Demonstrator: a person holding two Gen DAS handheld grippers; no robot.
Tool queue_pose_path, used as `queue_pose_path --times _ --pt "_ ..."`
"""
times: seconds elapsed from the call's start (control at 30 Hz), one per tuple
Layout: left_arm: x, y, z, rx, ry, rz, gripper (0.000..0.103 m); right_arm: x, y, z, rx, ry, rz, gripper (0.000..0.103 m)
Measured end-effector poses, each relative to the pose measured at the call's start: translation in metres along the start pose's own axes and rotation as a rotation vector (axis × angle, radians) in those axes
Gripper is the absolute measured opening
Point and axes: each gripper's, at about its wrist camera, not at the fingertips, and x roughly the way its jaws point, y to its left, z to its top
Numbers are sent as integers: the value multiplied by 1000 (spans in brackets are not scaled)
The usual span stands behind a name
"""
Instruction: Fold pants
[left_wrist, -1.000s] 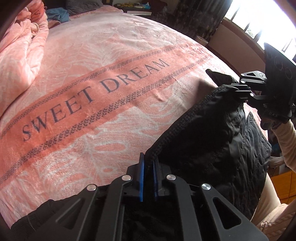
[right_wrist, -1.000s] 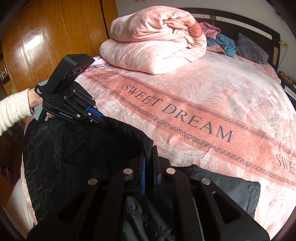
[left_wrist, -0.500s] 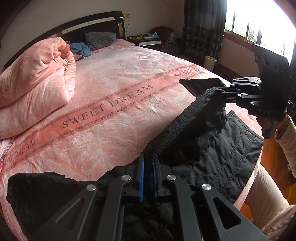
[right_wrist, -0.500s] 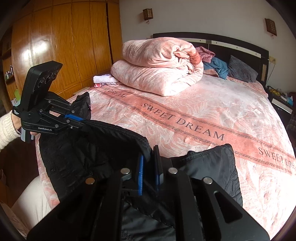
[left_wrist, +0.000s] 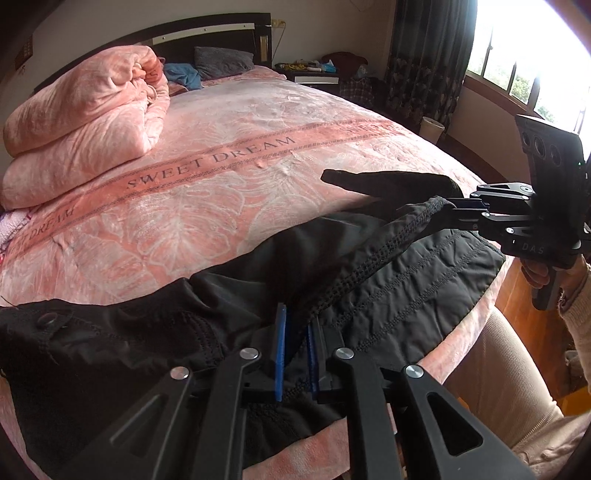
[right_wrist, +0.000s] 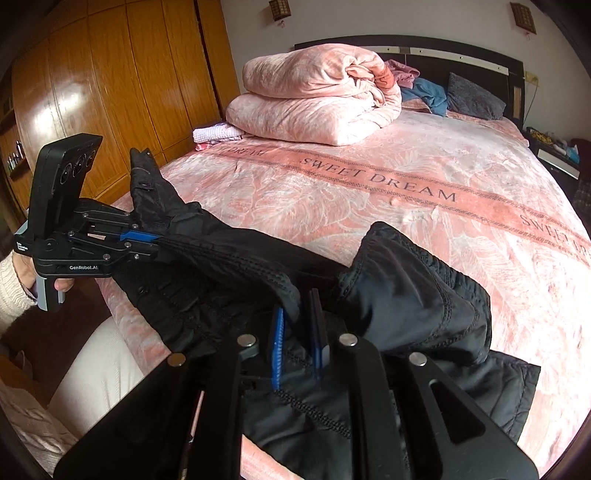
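Note:
Black quilted pants (left_wrist: 388, 288) lie along the near edge of the pink bed (left_wrist: 229, 206), partly doubled over. My left gripper (left_wrist: 295, 325) is shut on a stitched edge of the pants near the waist end. My right gripper (right_wrist: 299, 314) is shut on the same edge further along; it also shows in the left wrist view (left_wrist: 448, 208). The edge stretches between both grippers, lifted a little above the bed. The left gripper also shows in the right wrist view (right_wrist: 159, 238). A loose end of the pants (right_wrist: 144, 173) sticks up behind it.
A rolled pink quilt (right_wrist: 317, 99) and pillows sit at the head of the bed. A wooden wardrobe (right_wrist: 110, 92) stands beyond the left side. A window (left_wrist: 524, 74), curtains and a nightstand are on the right side. My legs are against the bed edge.
Both grippers have lowered the held edge toward the bed and drawn back. The pants now lie flatter, with more of them resting on the blanket.

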Motion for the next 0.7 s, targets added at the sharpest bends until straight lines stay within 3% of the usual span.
queue_pose_path --times 0.23,0.47,0.6,0.63,0.7 --pt "28 -10 -44 -103 101 -57 11 17 6 -42 65 97 -11 11" --pt "55 -8 -66 -171 169 -47 13 40 12 -76 78 191 -30 16" --pt "52 -7 -66 -208 180 -53 18 33 21 -76 86 190 29 56" --pt "49 -9 -66 -208 182 -52 25 28 26 -74 77 180 34 65" --pt "42 -9 -67 -214 184 -58 50 17 33 -68 58 163 22 69"
